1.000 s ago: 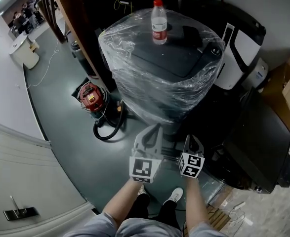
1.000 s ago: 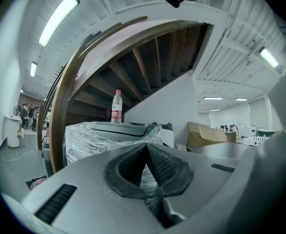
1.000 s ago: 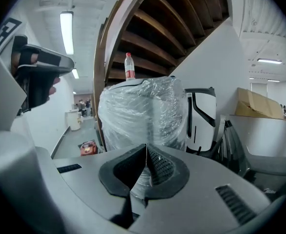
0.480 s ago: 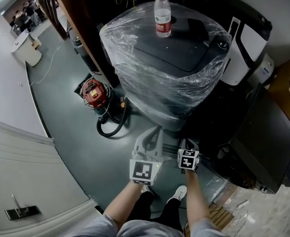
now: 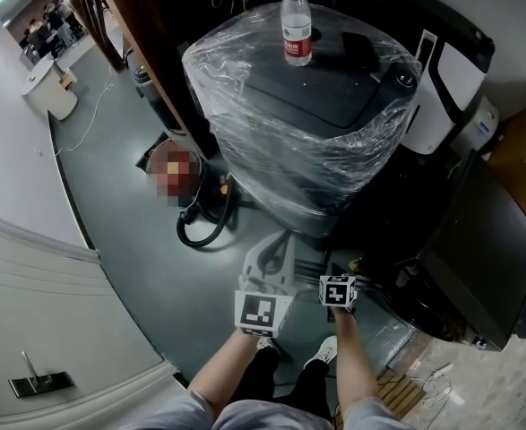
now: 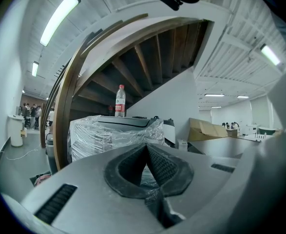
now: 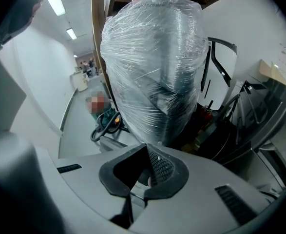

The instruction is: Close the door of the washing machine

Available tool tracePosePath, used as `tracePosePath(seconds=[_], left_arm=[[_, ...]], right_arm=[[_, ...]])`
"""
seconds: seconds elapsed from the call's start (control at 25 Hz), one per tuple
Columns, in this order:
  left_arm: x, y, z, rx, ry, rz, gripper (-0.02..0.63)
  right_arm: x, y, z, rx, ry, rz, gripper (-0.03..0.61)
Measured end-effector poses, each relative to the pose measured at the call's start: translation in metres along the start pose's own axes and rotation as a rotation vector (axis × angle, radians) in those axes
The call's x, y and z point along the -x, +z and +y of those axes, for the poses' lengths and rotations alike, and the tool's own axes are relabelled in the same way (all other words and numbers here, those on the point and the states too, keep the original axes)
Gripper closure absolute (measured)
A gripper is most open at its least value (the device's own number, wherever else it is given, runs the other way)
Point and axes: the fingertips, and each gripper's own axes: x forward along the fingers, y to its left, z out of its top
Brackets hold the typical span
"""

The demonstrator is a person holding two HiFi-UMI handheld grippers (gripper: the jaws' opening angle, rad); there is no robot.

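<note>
At lower centre of the head view, the right gripper point(image 5: 337, 280) has tipped down and pulled in beside the left gripper point(image 5: 276, 245), both with jaws pressed together, empty. The wrapped washer point(image 5: 307, 124) sits upper centre, bottle point(image 5: 296, 23) on top, untouched. No reach for its door yet, I'd say.

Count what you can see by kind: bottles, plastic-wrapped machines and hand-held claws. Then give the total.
Bottle: 1
Wrapped machine: 1
Claws: 2, the left claw and the right claw
Total: 4
</note>
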Motion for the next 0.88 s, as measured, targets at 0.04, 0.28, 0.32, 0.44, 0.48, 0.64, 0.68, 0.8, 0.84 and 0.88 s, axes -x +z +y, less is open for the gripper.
tracePosePath(seconds=[0.04,0.28,0.32,0.44,0.48,0.64,0.68,0.8,0.84,0.88], left_arm=[[0.0,0.0,-0.001,0.002,0.001,-0.001,0.614],[0.004,-0.002,-0.014,0.01,-0.016,0.0,0.614],[0.004,-0.002,-0.016,0.009,-0.019,-0.001,0.614],[0.003,-0.001,-0.024,0.002,-0.031,-0.005,0.614],[0.002,-0.002,-0.026,0.001,-0.034,-0.006,0.614],[0.001,-0.001,-0.039,0.002,-0.048,-0.008,0.614],[0.001,-0.001,-0.042,0.001,-0.053,-0.007,0.614],[-0.002,0.0,-0.054,-0.002,-0.071,-0.011,0.614],[-0.003,0.0,-0.058,-0.002,-0.077,-0.013,0.614],[-0.004,0.001,-0.063,-0.002,-0.083,-0.015,0.614]], right_arm=[[-0.001,0.001,-0.001,-0.002,0.001,0.0,0.578],[0.004,-0.006,0.005,0.005,0.01,0.004,0.578],[0.007,-0.008,0.007,0.006,0.012,0.01,0.578],[0.012,-0.017,0.011,-0.003,0.017,0.018,0.578],[0.015,-0.021,0.013,-0.003,0.022,0.021,0.578],[0.028,-0.037,0.02,-0.011,0.036,0.033,0.578],[0.031,-0.042,0.021,-0.017,0.041,0.036,0.578],[0.04,-0.058,0.025,-0.03,0.049,0.048,0.578],[0.044,-0.063,0.026,-0.03,0.047,0.052,0.578],[0.047,-0.068,0.027,-0.029,0.047,0.055,0.578]])
